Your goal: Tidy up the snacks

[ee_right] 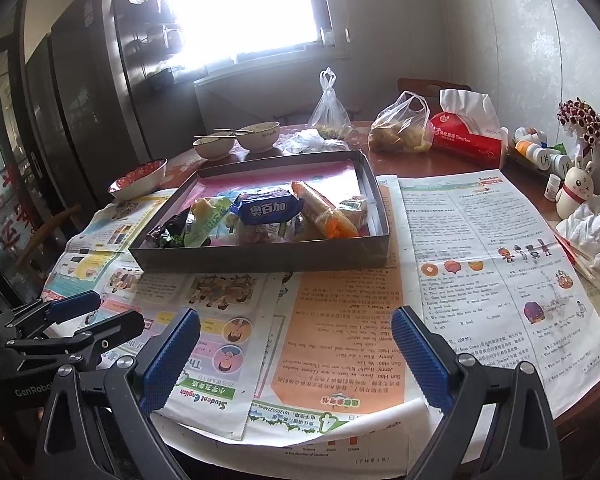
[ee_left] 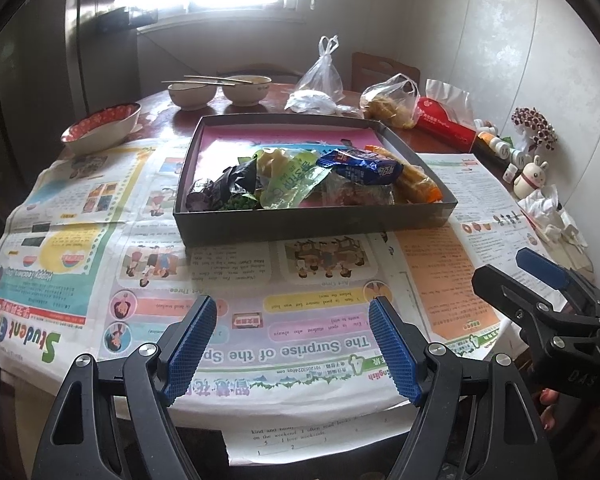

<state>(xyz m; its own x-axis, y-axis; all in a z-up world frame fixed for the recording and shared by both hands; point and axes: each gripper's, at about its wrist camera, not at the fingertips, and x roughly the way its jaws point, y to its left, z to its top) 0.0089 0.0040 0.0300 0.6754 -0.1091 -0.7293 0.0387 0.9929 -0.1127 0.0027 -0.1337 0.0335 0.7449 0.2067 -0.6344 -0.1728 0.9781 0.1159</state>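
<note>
A shallow dark box [ee_left: 316, 222] [ee_right: 260, 258] with a pink floor stands on newspapers in the table's middle. Snack packs lie piled at its near end: a blue biscuit pack [ee_left: 360, 166] [ee_right: 266, 208], a green wrapper [ee_left: 290, 184] [ee_right: 206, 222], a dark purple pack [ee_left: 224, 186] and an orange tube pack [ee_left: 418, 182] [ee_right: 326, 210]. My left gripper [ee_left: 292, 322] is open and empty over the newspaper near the table's front edge. My right gripper [ee_right: 296, 332] is open and empty, to the right of the left one; it also shows in the left wrist view [ee_left: 512, 268].
Newspapers [ee_left: 100, 208] [ee_right: 480, 248] cover the near table. Behind the box stand two bowls with chopsticks [ee_left: 220, 90], a red patterned bowl [ee_left: 100, 128], plastic bags [ee_right: 400, 126], a red tissue pack [ee_right: 468, 136]. Bottles, a rabbit figure [ee_right: 576, 192] and crumpled tissue line the right wall.
</note>
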